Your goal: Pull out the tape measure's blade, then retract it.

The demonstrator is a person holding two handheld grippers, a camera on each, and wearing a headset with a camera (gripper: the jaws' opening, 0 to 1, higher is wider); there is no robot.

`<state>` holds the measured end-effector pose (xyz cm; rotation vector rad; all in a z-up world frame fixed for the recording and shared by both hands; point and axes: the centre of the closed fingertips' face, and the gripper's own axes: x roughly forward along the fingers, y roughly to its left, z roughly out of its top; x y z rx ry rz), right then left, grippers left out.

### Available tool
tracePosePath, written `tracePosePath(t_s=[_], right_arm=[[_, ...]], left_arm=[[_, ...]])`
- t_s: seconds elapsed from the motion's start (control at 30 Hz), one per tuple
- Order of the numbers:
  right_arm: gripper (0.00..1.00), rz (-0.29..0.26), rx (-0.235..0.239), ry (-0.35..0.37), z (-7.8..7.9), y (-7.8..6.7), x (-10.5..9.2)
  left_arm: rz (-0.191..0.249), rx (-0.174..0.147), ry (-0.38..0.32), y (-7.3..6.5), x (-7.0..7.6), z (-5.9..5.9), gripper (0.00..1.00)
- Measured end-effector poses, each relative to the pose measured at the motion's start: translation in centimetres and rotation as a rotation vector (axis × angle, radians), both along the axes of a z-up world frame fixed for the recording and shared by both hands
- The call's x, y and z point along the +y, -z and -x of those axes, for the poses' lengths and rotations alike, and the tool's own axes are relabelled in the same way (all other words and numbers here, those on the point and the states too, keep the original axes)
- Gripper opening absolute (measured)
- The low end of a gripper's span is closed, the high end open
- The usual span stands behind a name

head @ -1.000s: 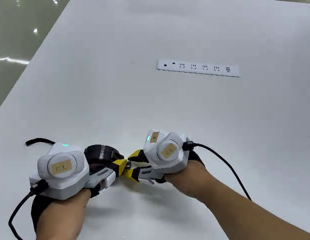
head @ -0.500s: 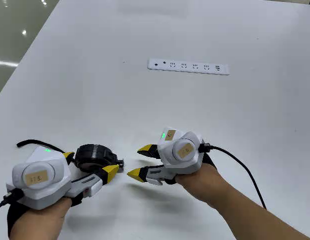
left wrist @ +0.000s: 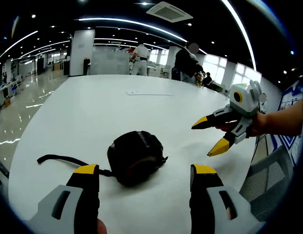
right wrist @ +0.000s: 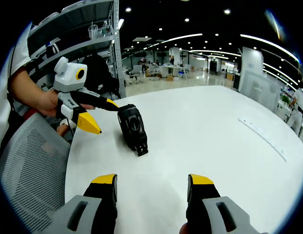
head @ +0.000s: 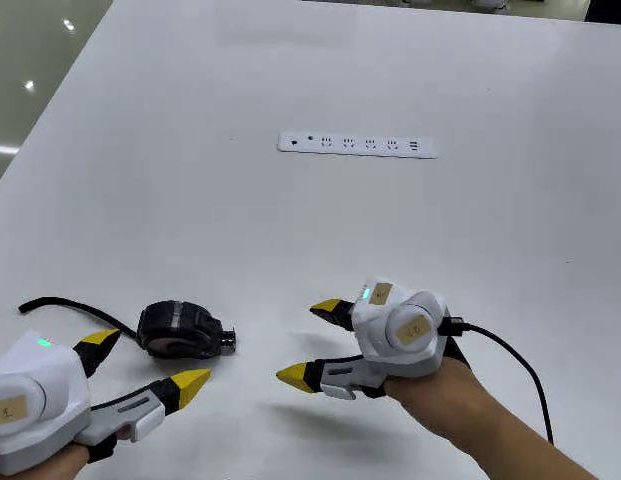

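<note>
1. Writing: the tan sticker on each gripper housing bears handwriting too small to read. No brand is legible on the tape measure.
2. Change: one second ago both grippers met at the tape measure. Both have now drawn back, and it lies free on the white table.
3. Left gripper: jaws apart and empty, with the tape measure just beyond the yellow tips, touching neither.
4. Right gripper: jaws apart and empty, with the tape measure well ahead, left of their line.
5. Form: round black case, blade retracted, black strap trailing behind it.
</note>
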<state>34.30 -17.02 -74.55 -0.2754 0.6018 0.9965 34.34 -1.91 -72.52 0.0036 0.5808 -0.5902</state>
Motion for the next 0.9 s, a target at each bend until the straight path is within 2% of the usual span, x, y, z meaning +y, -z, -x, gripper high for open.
tracePosePath(t_s=[0.23, 0.37, 0.43, 0.6, 0.9], right_arm=[[0.62, -0.002, 0.001, 0.046, 1.2, -0.5, -2.3], [0.66, -0.003, -0.001, 0.073, 1.8, -0.9, -3.6], [0.69, -0.001, -0.003, 0.088, 2.1, -1.0, -4.3], [0.7, 0.007, -0.001, 0.105, 2.9, -1.1, -5.7], [0.75, 0.009, 0.006, 0.139, 4.6, -1.4, -7.8]], left_arm=[[0.011, -0.005, 0.041, -0.6, 0.2, 0.8, 0.75], [-0.007, -0.005, 0.054, -0.6, 0.9, 1.1, 0.78], [0.007, -0.002, 0.056, -0.9, 1.1, 1.2, 0.79], [-0.005, -0.013, 0.068, -1.1, 1.7, 1.5, 0.81], [-0.008, -0.004, 0.085, -1.3, 2.5, 2.6, 0.84]])
